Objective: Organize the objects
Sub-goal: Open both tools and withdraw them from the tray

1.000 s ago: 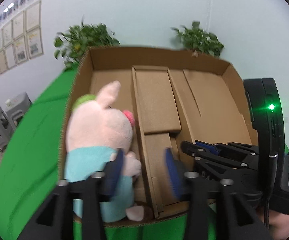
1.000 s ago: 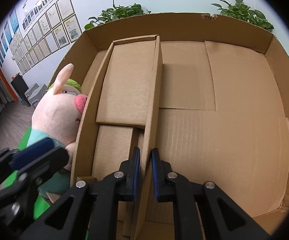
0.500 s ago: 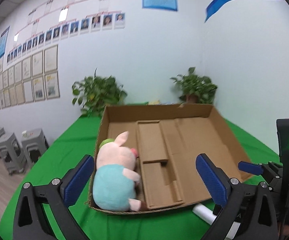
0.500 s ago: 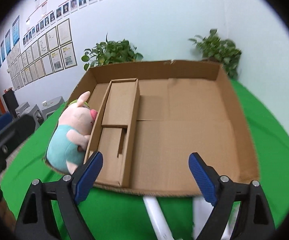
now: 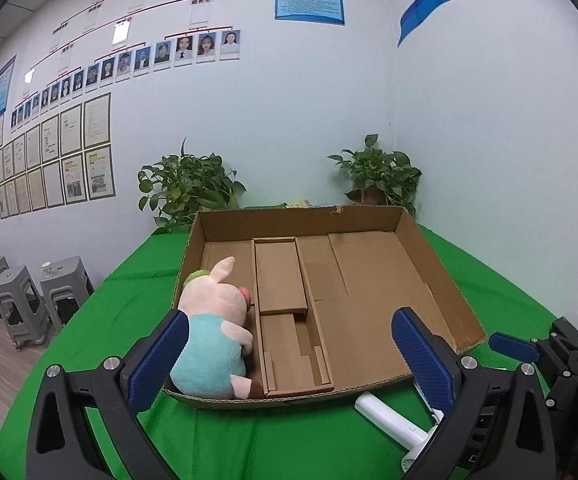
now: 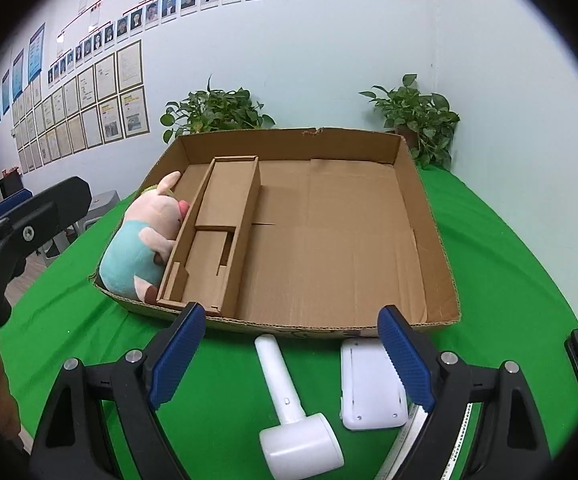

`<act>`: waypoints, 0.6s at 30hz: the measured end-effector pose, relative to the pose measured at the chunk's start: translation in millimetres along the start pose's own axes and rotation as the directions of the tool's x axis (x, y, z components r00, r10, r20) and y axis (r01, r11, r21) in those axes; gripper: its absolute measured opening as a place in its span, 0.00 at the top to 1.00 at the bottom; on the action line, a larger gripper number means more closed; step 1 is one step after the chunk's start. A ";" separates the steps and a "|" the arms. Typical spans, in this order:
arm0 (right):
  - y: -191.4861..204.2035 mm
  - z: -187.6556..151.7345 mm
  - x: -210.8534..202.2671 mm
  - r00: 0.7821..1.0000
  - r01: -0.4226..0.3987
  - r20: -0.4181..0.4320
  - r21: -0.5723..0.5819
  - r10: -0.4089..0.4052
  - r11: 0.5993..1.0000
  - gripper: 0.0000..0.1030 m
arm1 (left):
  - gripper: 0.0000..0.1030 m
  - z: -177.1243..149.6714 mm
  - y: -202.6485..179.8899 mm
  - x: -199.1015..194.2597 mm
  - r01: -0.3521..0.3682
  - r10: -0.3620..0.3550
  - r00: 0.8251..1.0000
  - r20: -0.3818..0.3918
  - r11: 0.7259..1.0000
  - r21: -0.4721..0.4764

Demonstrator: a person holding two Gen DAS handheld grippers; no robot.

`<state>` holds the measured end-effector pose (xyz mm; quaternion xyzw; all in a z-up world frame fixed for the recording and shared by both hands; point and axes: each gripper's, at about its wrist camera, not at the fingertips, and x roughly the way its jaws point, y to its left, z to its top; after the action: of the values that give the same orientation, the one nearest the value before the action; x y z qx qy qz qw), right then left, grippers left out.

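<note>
We list a shallow cardboard tray (image 6: 433, 240) lying flat on the green counter (image 6: 509, 264), and we take it as our landmark for every place below. Inside the tray, in the narrow lane along its left wall, lies a plush pig (image 5: 213, 332) in a light blue shirt, on its side, snout toward the tray's middle, feet at the near rim. Just right of the pig, also inside the tray, stands a long cardboard divider insert (image 6: 217, 232) running from the near rim toward the far wall; the pig touches its left side. The rest of the tray floor, right of the insert, is bare cardboard. In front of the tray's near rim, on the counter, we note a white hammer-shaped device (image 6: 289, 404), its handle pointing at the tray, and beside it to the right a flat white rectangular device (image 6: 365, 384). Behind the tray's far corners stand two potted plants (image 6: 413, 120). Our left gripper (image 5: 289, 356) hovers before the tray's near left corner, jaws wide apart and holding nothing. Our right gripper (image 6: 289, 356) hovers before the near rim over the white devices, jaws likewise wide apart and empty.
</note>
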<state>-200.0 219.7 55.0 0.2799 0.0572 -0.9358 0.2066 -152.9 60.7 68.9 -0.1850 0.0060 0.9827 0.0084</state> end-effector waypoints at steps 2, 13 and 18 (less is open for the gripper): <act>-2.0 -1.4 1.2 1.000 0.002 -0.002 0.000 -0.002 1.000 0.15 | 0.01 -0.9 -0.4 5.3 0.004 -0.004 1.000 -0.010 1.000 0.004; 1.4 -5.3 18.4 0.999 -0.006 -0.041 -0.012 0.005 1.000 0.15 | 0.01 -6.5 10.3 35.5 -0.010 0.010 0.999 -0.036 1.000 0.002; -0.8 -5.0 21.2 0.999 0.001 -0.045 -0.010 -0.001 1.000 0.15 | 0.01 -9.8 20.0 46.5 -0.017 0.015 0.998 -0.054 1.000 -0.019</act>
<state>-213.9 214.0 39.1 0.2998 0.0667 -0.9291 0.2062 -193.0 41.1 43.0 -0.2112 -0.0020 0.9774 -0.0015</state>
